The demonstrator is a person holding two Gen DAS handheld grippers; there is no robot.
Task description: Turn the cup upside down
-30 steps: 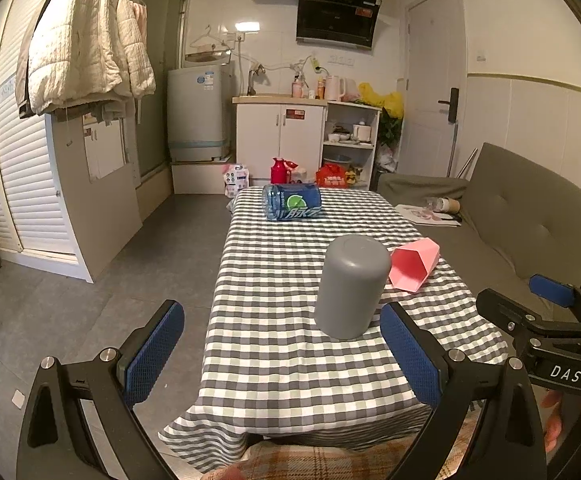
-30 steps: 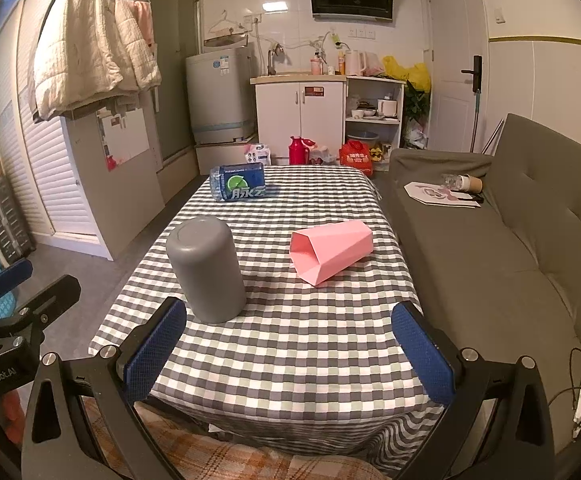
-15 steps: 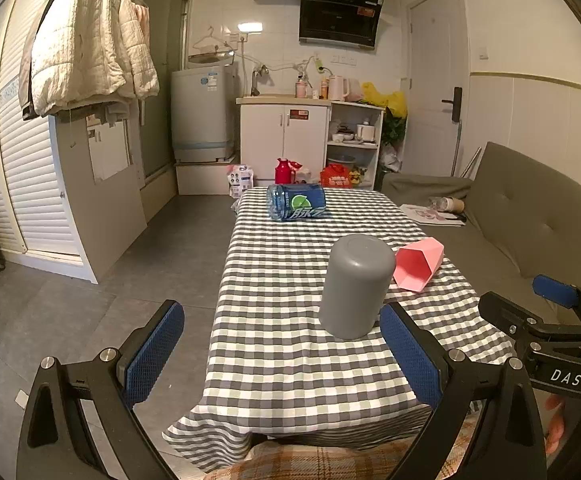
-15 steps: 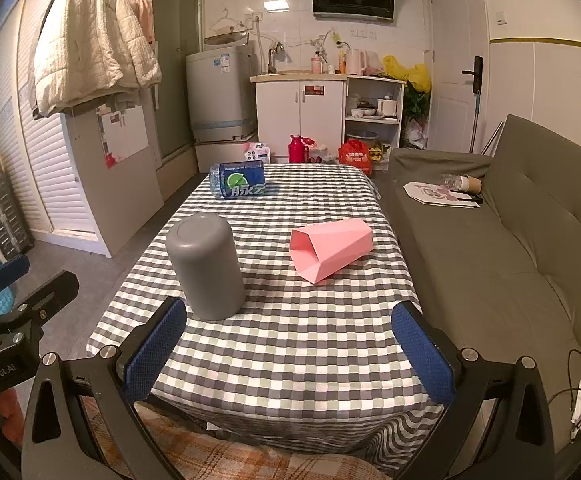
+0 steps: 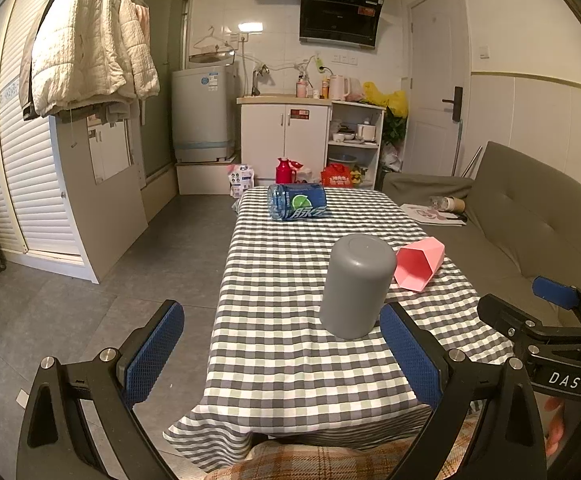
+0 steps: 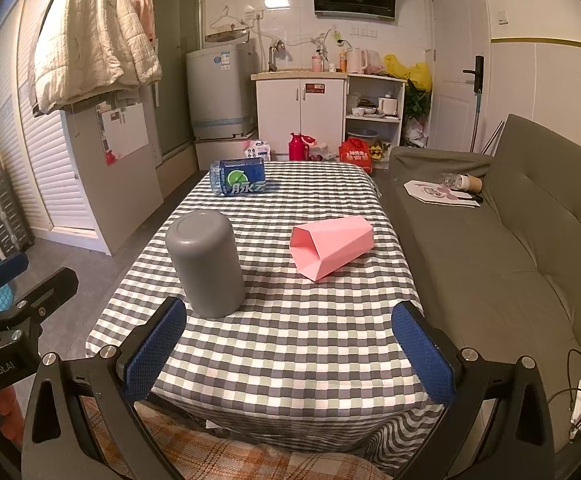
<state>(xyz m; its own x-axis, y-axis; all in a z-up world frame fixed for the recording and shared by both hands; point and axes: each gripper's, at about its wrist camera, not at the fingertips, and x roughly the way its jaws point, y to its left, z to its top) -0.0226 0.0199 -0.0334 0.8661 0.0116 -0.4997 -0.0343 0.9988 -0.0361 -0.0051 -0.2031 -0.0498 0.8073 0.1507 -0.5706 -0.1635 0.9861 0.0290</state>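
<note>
At the near edge of the checked-cloth surface (image 6: 290, 344), two hand-held grippers were recorded side by side, both short of the objects. Left gripper (image 5: 278, 354): fingers spread wide apart, blue pads (image 5: 154, 350) facing inward, nothing between them. Right gripper (image 6: 290, 350): fingers likewise spread wide, blue pads (image 6: 422, 354) bare, holding nothing. Each gripper appeared at the margin of the other's view.

Item 1, grey cup (image 5: 357, 285): stood upside down on the cloth, closed base uppermost, mouth against the surface. In the left wrist view it sat just beyond the right-hand finger; in the right wrist view (image 6: 206, 263) just beyond the left-hand finger. No finger touched it.

Item 2, pink faceted cup (image 6: 330, 247): lay on its side to the right of the grey cup and apart from it, open mouth turned toward the near-left.

Item 3, blue plastic bottle with a lime label (image 6: 239, 182): lay on its side toward the far left of the surface, well apart from both cups.

Surroundings: grey-green sofa (image 6: 510, 232) along the right of the surface, carrying papers and a paper cup; beyond the surface, a white cabinet (image 6: 300, 106), a washing machine (image 6: 218, 92), and a cream quilted jacket (image 6: 90, 36) hung at upper left.
</note>
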